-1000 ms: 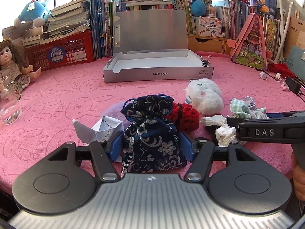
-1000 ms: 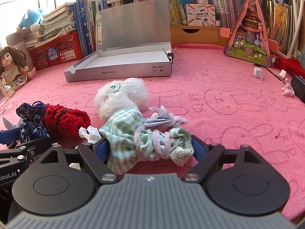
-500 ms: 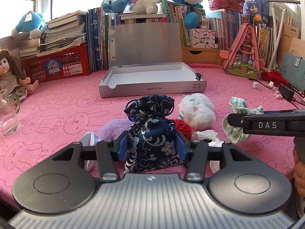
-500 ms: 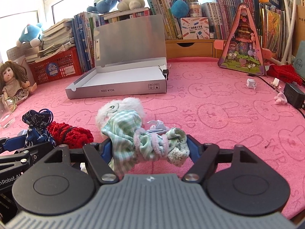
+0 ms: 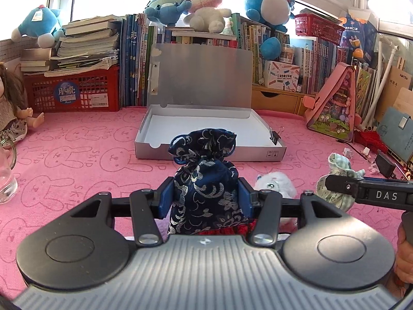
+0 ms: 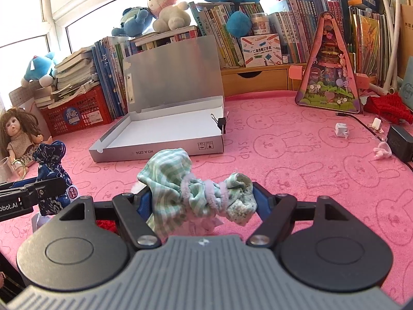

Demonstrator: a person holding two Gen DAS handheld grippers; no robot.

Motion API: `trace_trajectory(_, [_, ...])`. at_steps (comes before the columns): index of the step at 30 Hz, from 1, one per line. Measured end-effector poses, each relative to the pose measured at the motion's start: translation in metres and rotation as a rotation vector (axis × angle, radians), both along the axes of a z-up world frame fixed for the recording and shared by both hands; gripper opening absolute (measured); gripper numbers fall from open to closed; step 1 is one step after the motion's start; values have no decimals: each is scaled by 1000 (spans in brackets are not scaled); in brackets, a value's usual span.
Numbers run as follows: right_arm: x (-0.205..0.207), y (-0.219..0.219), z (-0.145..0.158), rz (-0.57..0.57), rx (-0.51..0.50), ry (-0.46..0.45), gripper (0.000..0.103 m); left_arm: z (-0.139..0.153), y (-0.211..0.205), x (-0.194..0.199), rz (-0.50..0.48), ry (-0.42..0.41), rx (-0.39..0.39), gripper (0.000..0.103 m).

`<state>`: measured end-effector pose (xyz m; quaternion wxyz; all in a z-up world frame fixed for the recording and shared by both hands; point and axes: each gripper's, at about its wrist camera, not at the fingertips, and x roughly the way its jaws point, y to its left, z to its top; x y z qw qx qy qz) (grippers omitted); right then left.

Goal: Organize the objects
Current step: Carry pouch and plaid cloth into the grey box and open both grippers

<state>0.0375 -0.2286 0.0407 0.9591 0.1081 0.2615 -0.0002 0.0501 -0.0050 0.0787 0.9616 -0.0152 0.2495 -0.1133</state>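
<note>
My left gripper [image 5: 205, 197] is shut on a dark blue brocade pouch [image 5: 205, 180] and holds it above the pink tablecloth; the pouch also shows in the right wrist view [image 6: 51, 170]. My right gripper [image 6: 201, 201] is shut on a green checked cloth bundle [image 6: 180, 188], lifted off the table; the bundle also shows in the left wrist view [image 5: 335, 183]. An open silver box [image 5: 206, 129] with a raised lid lies ahead of both grippers, and also shows in the right wrist view [image 6: 165, 134]. A white fluffy toy [image 5: 275, 184] and a red knitted item [image 5: 227, 231] lie below on the cloth.
A black binder clip [image 6: 221, 124] sits on the box's right corner. A doll [image 6: 18, 134] and a glass jug [image 5: 5, 175] stand at the left. A red crate [image 5: 74, 93], books and plush toys line the back. A pink triangular toy house [image 6: 330, 77] and a black adapter [image 6: 400, 142] are at the right.
Both grippers have risen and moved toward the silver box, lifting the pouch and the cloth bundle off the table. The white toy and red item stay behind on the cloth.
</note>
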Motion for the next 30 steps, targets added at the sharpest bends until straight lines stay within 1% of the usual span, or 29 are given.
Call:
trace_trajectory(4, [20,-9,6,3,40,30,76,7,6,27,12,28,-14,57])
trace_trajectory(8, [45,-19,3,3,86,83,76,7,10,51,25,51,-17,57])
trace_trajectory(11, [65,-21,1,4,88,115,76,7,13,70,37,75,-18,57])
trace_trajectory(14, [84,-22,6,7,84,117,76,8,16,94,53,96,-23,57])
trace_trajectory(19, [121,-24,14,12,88,122,76,14,16,133,66,108,-36,57])
trace_trajectory(22, [143,-22,13,26,100,131,76,15,13,156,69,105,-26,57])
trace_trajectory(25, [163,-16,10,38,89,139,76,13,7,179,66,100,-4,57])
trace_trajectory(30, [192,-4,3,59,88,145,76,3,2,215,46,124,-30,57])
